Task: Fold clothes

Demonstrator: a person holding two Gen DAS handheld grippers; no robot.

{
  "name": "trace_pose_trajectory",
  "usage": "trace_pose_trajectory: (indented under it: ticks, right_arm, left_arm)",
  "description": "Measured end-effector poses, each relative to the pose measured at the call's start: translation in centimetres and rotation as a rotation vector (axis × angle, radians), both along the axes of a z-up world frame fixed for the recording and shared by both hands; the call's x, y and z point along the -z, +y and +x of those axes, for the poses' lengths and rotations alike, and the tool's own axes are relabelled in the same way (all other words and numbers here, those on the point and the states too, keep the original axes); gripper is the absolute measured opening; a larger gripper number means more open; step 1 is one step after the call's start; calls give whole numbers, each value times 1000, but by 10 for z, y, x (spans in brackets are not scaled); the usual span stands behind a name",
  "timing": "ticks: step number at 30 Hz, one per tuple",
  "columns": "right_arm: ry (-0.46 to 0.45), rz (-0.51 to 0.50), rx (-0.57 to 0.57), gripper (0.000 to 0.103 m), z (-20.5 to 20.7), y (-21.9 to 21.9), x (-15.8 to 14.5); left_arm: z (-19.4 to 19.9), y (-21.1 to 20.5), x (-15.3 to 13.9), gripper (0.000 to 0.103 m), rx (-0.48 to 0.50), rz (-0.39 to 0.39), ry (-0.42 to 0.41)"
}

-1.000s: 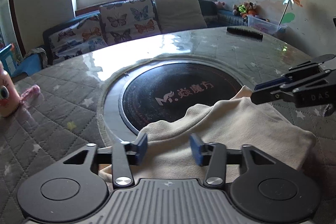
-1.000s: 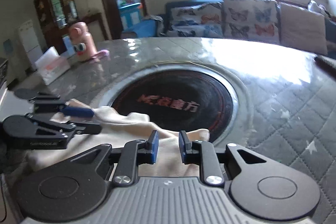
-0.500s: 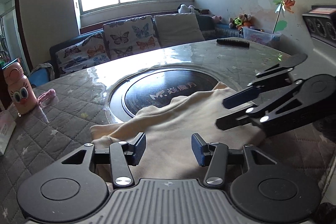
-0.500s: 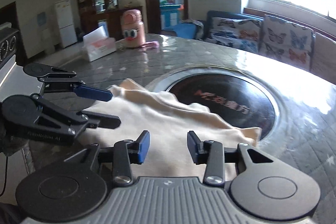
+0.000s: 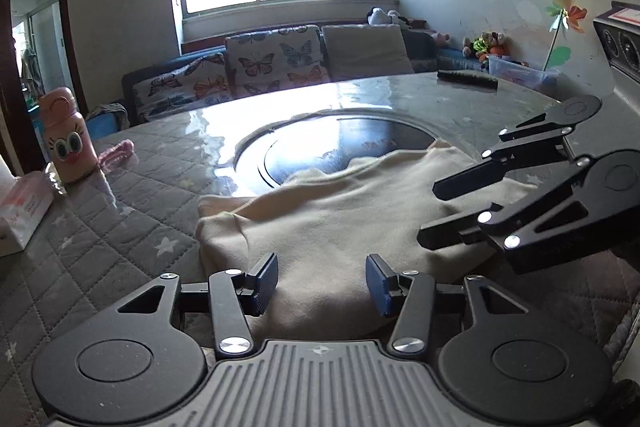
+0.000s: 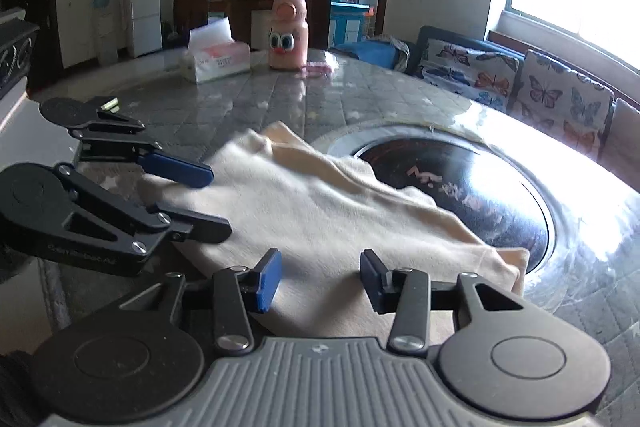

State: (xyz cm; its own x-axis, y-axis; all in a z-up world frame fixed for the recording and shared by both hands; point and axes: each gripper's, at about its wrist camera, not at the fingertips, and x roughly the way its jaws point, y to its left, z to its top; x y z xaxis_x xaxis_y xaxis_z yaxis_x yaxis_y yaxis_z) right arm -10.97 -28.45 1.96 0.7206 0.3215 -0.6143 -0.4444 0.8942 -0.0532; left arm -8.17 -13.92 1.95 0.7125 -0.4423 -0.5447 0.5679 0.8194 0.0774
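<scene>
Two pairs of black tongs with blue pads hang low over one cream, soft-knit garment (image 5: pixel 344 223), and neither has hold of it. The left tongs (image 5: pixel 322 283) stand with their jaws apart, cloth showing below the gap but nothing pinched. The right tongs (image 6: pixel 318 281) have just been opening, and their jaws too are now apart above the fabric, with no cloth between the pads. I take it a fold has been laid and both hands are free to choose the next hold.

The garment lies at the near edge of the round surface (image 5: pixel 120 227), which is covered in grey quilted cloth with pale stars under a glossy sheet. Its far part laps over the rim of the dark circular inset (image 6: pixel 500 195) in the middle of the surface. It looks partly folded, with a doubled layer and a rumpled, uneven far edge, so squaring it probably needs both tongs at opposite corners.

Well apart from the work, near the far left edge, stand a pink cartoon-faced bottle (image 5: pixel 66 143) and a tissue pack (image 6: pixel 216 57). A dark remote (image 5: pixel 468 79) lies at the far right edge, clear of any fold.
</scene>
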Motion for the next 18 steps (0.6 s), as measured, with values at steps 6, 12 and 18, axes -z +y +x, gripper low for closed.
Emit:
trace_pose_trajectory:
  ticks: [6, 12, 18]
  right_arm:
    - [17, -27, -43, 49, 0, 13, 8]
    - [27, -7, -36, 50, -4, 5, 3]
    - [56, 27, 25, 54, -13, -19, 3]
  left_arm:
    - [4, 10, 7, 51, -46, -9, 24]
    - [5, 13, 9, 52, -56, -14, 36]
    - [8, 14, 9, 57, -66, -28, 52]
